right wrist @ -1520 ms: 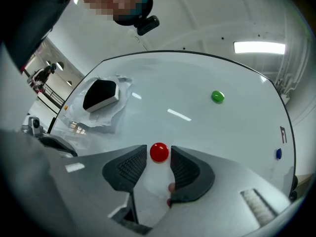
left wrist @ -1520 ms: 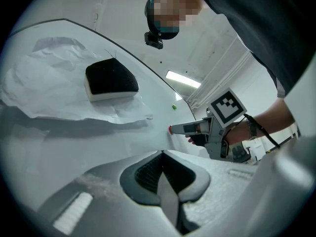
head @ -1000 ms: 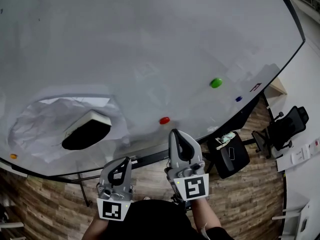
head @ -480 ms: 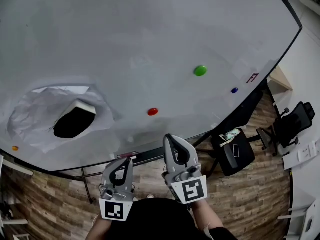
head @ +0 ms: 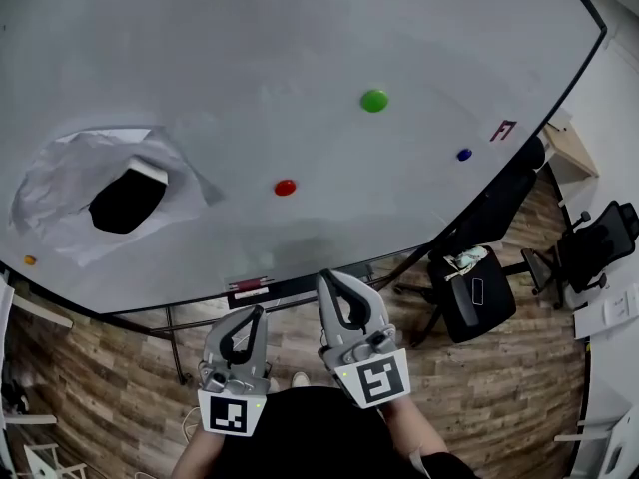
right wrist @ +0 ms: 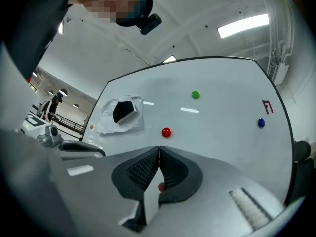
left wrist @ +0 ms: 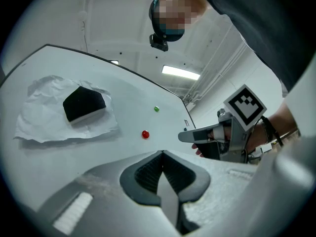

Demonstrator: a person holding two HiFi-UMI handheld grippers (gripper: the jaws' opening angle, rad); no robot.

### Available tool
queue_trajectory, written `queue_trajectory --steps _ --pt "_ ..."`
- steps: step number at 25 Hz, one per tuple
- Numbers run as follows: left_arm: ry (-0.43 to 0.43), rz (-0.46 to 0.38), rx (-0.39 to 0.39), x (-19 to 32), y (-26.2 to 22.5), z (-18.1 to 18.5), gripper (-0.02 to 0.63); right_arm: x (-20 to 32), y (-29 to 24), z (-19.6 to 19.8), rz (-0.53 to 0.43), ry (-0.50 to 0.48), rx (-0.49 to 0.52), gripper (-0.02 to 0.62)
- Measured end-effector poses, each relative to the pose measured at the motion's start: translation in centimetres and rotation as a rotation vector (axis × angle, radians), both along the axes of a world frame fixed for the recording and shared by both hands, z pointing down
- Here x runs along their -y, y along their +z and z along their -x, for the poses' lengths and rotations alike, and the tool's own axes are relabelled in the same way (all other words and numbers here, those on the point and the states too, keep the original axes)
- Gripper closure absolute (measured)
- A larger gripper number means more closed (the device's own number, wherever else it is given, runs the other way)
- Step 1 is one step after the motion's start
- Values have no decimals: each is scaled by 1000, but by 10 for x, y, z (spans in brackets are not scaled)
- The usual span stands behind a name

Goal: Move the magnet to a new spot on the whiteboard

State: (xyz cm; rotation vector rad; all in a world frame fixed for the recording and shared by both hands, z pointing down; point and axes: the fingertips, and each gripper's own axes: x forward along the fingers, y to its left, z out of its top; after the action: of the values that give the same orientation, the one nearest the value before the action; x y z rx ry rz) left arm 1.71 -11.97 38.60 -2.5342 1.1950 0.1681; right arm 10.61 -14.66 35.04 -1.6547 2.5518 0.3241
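In the head view, four round magnets sit on one whiteboard (head: pixel 200 58): a small glossy red magnet (head: pixel 286 187) low at centre, a green magnet (head: pixel 374 100), a blue magnet (head: pixel 464 154) and an orange magnet (head: pixel 29 260). There is also one black eraser (head: pixel 125 201). The left tongs (head: pixel 259 310) and right tongs (head: pixel 326 276) hang below the board's edge. In the left gripper view the tongs are closed and hold nothing. In the right gripper view the tongs are closed, tips meeting, well apart from the red magnet.

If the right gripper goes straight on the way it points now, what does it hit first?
Probably the whiteboard, at or just below the red magnet, which sits right above the shut tips of the right gripper. Nothing else shows in that line, though depth is hard to judge.
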Motion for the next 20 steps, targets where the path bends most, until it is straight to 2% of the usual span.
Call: queue_trajectory --steps 10,20 --pt "-46 9 14 -36 6 -10 604 -43 21 -7 54 -63 18 598" --pt "-96 -14 39 -57 5 -3 604 -80 32 2 59 -134 38 598"
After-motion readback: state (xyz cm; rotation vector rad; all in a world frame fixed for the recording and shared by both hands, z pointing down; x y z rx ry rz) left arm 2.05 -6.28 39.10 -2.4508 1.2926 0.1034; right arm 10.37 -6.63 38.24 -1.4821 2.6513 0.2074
